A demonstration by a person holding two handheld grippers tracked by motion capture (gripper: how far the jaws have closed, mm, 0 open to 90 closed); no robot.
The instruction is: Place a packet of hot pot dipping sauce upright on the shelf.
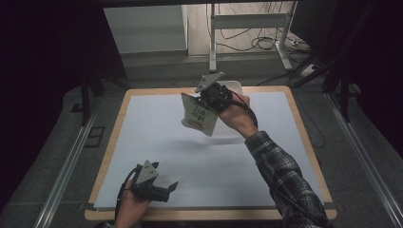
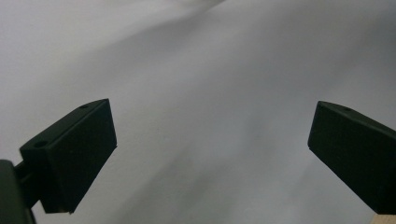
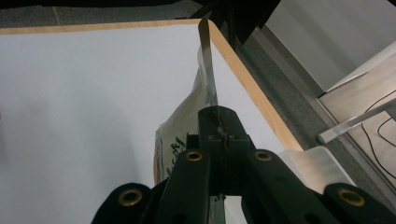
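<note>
A pale paper pouch [image 1: 198, 115] with dark print and an orange patch hangs in the air over the far middle of the table. My right gripper [image 1: 209, 98] is shut on its upper edge. In the right gripper view the pouch [image 3: 180, 135] is seen edge-on, its thin top seam [image 3: 208, 65] rising out of the closed jaws of my right gripper [image 3: 218, 122]. My left gripper [image 1: 170, 188] rests low at the near left of the white sheet, open with nothing in it. In the left gripper view its fingers [image 2: 74, 156] stand wide apart over bare white surface.
A white sheet [image 1: 157, 156] covers the wooden table [image 1: 111, 142]. A white object [image 1: 235, 87] lies at the far edge behind the right hand. Beyond the table stand a metal desk frame [image 1: 247, 28] and floor cables [image 1: 266, 42]. Dark curtains flank both sides.
</note>
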